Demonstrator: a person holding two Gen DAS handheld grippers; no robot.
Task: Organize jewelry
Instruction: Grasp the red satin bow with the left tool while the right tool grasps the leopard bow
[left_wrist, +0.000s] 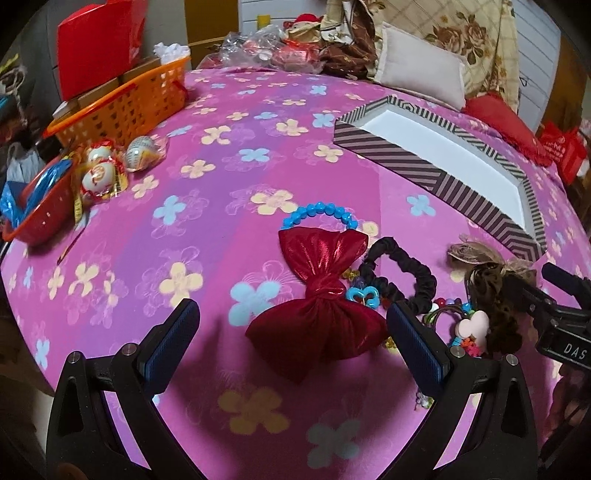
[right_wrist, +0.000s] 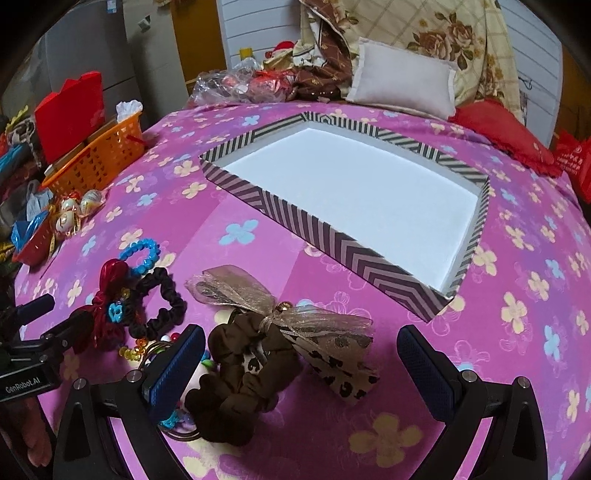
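Red metallic fabric, tied as a glossy bow (left_wrist: 317, 295), is framed between the wide-spread fingers of the empty left claw (left_wrist: 291, 347). Likewise, a dark brown ruffled scrunchie with a sheer leopard-print ribbon (right_wrist: 251, 365) is straddled by the right claw (right_wrist: 301, 369), fully open and holding nothing. Beside these, a black scrunchie (left_wrist: 399, 269) and a blue beaded bracelet (left_wrist: 319, 214) are heaped on the pink flowered bed cover (left_wrist: 147, 229). Farther off, the striped shallow box (right_wrist: 306, 229) is seen empty. Sorting appears barely begun; closing on an item, then carrying it boxward, is called for.
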